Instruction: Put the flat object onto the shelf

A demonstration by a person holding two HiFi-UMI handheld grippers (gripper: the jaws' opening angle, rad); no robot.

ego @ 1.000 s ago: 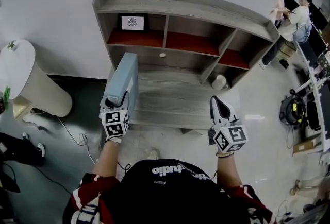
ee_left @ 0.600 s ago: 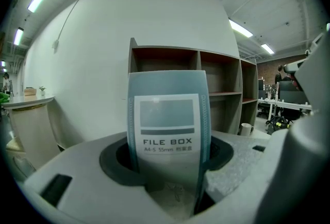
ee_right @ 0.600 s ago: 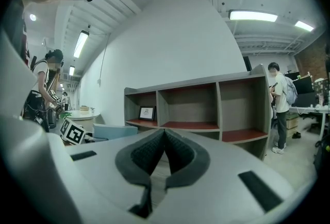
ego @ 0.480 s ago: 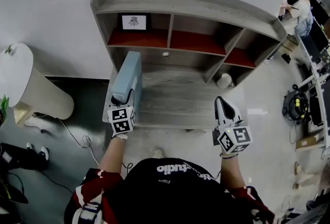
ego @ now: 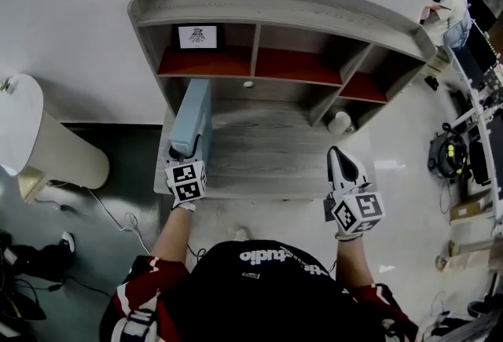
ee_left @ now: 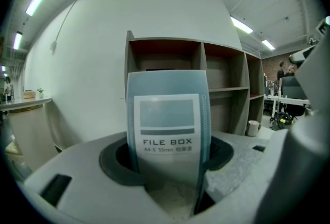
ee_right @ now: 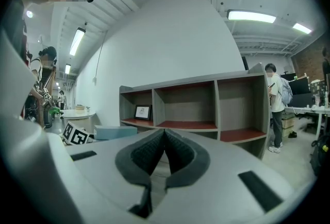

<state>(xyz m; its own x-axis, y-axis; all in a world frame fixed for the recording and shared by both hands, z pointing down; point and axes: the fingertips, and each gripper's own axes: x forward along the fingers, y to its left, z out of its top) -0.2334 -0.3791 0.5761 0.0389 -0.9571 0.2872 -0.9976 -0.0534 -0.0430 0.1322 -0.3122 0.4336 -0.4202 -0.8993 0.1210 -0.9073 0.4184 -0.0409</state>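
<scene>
The flat object is a light-blue file box [ego: 191, 114] [ee_left: 167, 125], standing on its narrow edge over the left end of the grey shelf unit's lower board [ego: 259, 145]. My left gripper [ego: 186, 150] [ee_left: 167, 169] is shut on the box's near end, with the printed spine label facing its camera. My right gripper [ego: 340, 163] [ee_right: 164, 153] hangs at the board's front right, shut with nothing in it. From the right gripper view the file box [ee_right: 114, 131] lies to the left, before the shelf unit [ee_right: 191, 125].
The unit has three red-floored upper compartments; a small framed picture [ego: 197, 36] stands in the left one. A white cup [ego: 339, 123] sits at the lower right. A round white table [ego: 31, 136] stands at left, and people [ego: 452, 6] and desks at far right.
The view has shifted slightly, so the shelf sits a little more to the left. The left gripper with the file box has edged right and down in frame; the right gripper has barely moved.
</scene>
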